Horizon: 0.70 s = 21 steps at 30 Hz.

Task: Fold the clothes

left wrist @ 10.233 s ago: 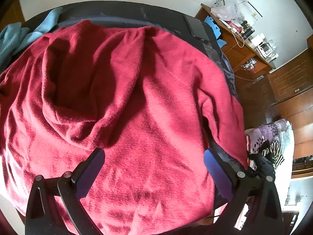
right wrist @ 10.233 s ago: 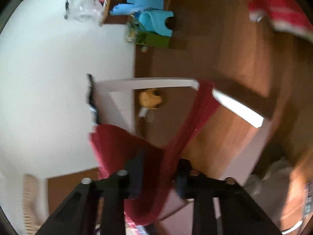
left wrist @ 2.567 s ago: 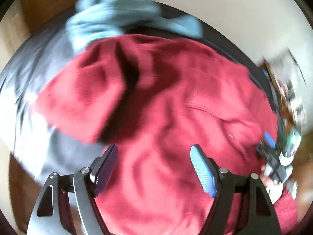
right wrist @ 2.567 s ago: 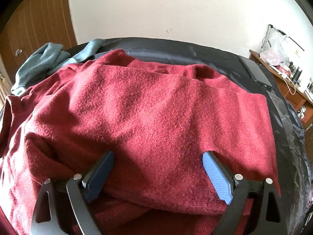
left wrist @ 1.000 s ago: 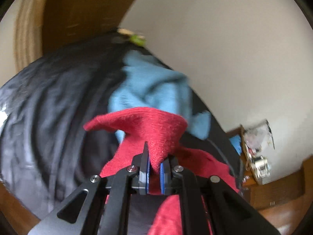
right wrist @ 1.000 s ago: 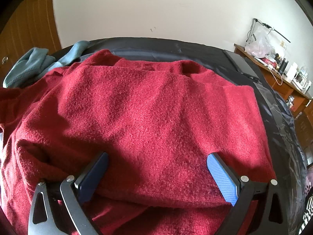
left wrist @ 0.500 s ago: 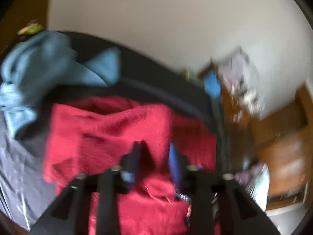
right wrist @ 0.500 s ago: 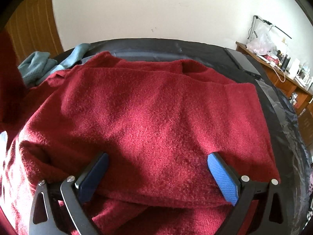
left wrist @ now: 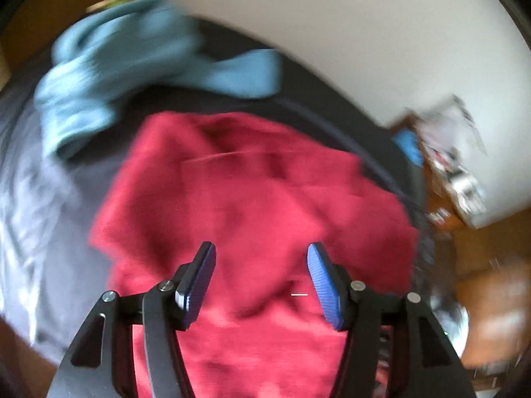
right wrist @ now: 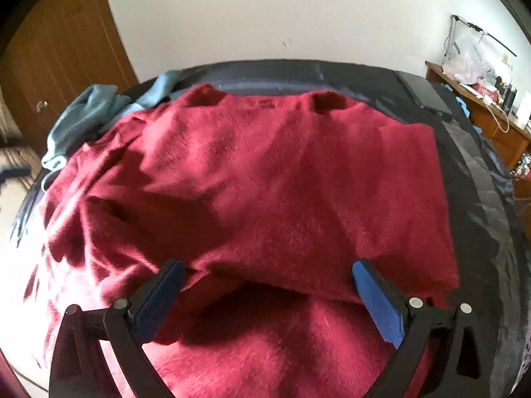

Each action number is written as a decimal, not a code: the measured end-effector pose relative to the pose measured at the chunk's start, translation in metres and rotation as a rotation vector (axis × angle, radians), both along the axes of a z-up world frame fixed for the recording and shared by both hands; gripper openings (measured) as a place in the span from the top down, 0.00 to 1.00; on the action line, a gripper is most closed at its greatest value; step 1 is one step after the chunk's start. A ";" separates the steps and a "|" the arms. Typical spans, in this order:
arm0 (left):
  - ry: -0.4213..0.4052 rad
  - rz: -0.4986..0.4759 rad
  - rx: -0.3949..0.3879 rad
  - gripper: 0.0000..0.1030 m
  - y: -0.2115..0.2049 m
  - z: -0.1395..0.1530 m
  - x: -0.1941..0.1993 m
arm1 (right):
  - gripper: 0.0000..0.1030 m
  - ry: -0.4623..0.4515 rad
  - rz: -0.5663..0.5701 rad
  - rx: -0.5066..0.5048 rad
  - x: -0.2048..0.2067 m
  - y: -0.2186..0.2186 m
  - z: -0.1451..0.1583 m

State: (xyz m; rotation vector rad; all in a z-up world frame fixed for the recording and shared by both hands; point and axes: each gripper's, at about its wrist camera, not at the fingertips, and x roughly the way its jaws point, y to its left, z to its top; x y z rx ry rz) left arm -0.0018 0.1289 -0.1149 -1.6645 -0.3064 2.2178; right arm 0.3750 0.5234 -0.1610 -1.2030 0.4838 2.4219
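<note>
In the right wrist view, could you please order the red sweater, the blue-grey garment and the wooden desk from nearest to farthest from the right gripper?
1. Red sweater, directly under the right gripper.
2. Blue-grey garment, far left.
3. Wooden desk, far right by the wall.

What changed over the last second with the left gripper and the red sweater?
The left gripper let go of the red sweater fold it was pinching; its fingers are now apart above it. The right gripper stayed open over the sweater; the blue garment hasn't moved.
</note>
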 end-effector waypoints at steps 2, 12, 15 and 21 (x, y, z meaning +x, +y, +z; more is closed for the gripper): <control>-0.023 0.045 -0.018 0.40 -0.019 -0.012 -0.004 | 0.01 0.016 0.005 -0.008 -0.001 -0.005 0.007; -0.107 -0.045 0.146 0.40 -0.005 -0.054 -0.048 | 0.01 0.032 0.003 -0.021 -0.014 -0.040 0.026; -0.116 -0.028 0.161 0.40 -0.004 -0.066 -0.072 | 0.01 0.020 -0.028 -0.031 -0.014 -0.050 0.028; -0.160 -0.081 0.214 0.40 0.007 -0.086 -0.100 | 0.01 0.002 -0.122 -0.024 -0.004 -0.064 0.032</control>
